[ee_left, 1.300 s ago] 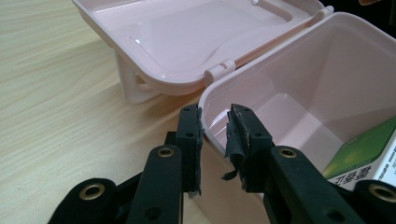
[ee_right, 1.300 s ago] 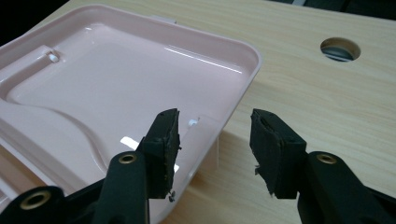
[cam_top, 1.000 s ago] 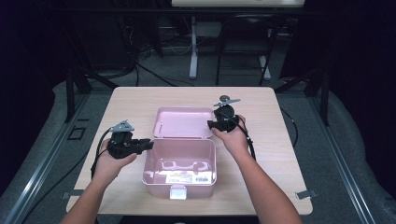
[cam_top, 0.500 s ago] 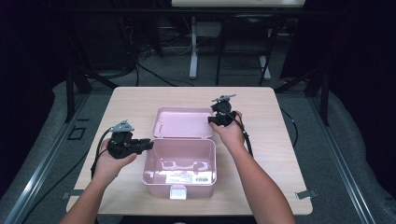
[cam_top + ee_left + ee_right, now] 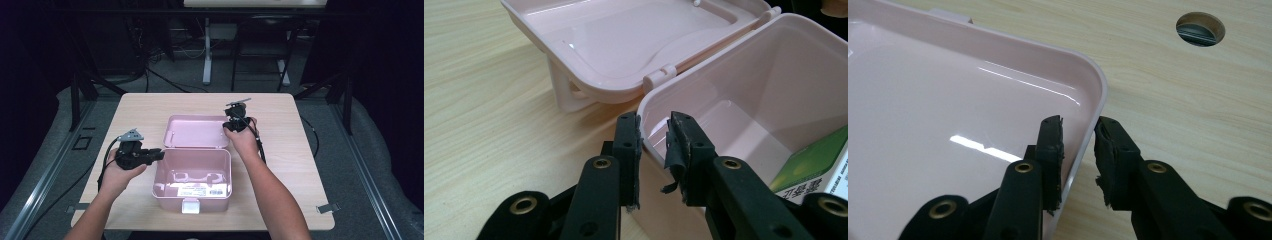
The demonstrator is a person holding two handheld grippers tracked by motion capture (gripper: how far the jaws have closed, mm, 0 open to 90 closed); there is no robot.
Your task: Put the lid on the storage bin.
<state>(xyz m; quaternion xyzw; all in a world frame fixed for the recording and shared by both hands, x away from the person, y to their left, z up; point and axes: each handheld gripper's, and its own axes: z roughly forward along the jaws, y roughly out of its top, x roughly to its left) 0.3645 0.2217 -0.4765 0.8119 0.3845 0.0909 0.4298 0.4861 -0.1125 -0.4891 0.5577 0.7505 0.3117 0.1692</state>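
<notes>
- The pink box (image 5: 192, 172) sat open at the middle of the wooden table (image 5: 300, 165), near your edge of it, its lid (image 5: 196, 131) swung back flat behind it toward the far side.
- Your left gripper (image 5: 156, 154) was at the box's left wall; in the left gripper view (image 5: 653, 137) its jaws straddled the rim at the near corner, one jaw outside and one inside, with a small gap showing on each side, so they were not clenched on it.
- Your right gripper (image 5: 232, 126) was at the lid's right edge; in the right gripper view (image 5: 1079, 137) one jaw sat inside the lid (image 5: 948, 130) and the other outside over the table, parted around the rim and not pressing it.
- A green and white carton (image 5: 819, 162) lay inside the box, at the right of the left gripper view.
- A round hole (image 5: 1200, 29) in the tabletop lay beyond the lid's corner in the right gripper view.
</notes>
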